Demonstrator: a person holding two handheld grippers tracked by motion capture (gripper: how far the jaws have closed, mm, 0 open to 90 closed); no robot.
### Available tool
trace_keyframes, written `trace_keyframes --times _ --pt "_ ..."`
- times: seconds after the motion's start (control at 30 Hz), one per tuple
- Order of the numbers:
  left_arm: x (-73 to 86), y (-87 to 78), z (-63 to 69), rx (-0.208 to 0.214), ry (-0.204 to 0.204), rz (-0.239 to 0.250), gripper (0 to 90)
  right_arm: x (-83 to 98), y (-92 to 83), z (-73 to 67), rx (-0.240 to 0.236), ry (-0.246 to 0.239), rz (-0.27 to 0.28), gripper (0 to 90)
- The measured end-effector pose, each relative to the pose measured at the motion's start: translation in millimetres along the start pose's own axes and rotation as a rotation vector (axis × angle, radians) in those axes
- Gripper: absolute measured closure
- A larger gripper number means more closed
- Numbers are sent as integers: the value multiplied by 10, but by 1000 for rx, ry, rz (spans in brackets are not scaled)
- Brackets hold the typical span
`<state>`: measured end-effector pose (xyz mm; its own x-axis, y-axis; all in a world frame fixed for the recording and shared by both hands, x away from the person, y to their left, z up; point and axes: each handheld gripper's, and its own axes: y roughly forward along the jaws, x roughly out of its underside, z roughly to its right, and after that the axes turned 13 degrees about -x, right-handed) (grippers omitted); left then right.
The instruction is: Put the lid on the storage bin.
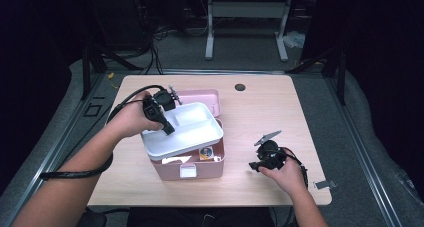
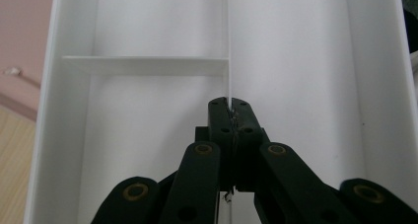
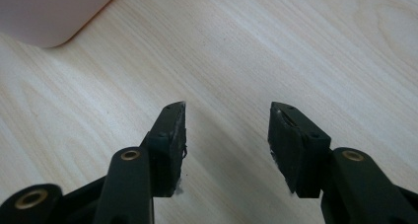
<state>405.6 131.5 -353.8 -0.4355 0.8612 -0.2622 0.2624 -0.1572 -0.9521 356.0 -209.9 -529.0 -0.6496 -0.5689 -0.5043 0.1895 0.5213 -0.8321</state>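
Nearby, pink box (image 1: 200, 167) under white tray (image 1: 200, 132), wooden table (image 1: 260, 112) around.

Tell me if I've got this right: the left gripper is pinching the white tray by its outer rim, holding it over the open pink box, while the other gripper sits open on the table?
Not quite. The left gripper is shut on the white tray's inner divider wall, not its outer rim; the left gripper view shows this. The rest holds: the tray is over the open pink box, and the right gripper is open by the table.
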Motion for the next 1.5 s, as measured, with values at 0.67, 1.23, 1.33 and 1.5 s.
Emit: trace_keyframes --times 0.67,1.23,1.33,1.5 --pt "-177 338 193 -3 273 -33 894 57 22 20 -11 17 -7 483" --pt "-195 510 143 -7 429 -71 884 60 36 21 -15 18 -14 484" --pt "-174 573 156 11 432 -77 892 64 40 25 -9 19 -21 484" --pt "-150 663 132 34 414 -70 894 57 50 22 -24 20 -21 484"
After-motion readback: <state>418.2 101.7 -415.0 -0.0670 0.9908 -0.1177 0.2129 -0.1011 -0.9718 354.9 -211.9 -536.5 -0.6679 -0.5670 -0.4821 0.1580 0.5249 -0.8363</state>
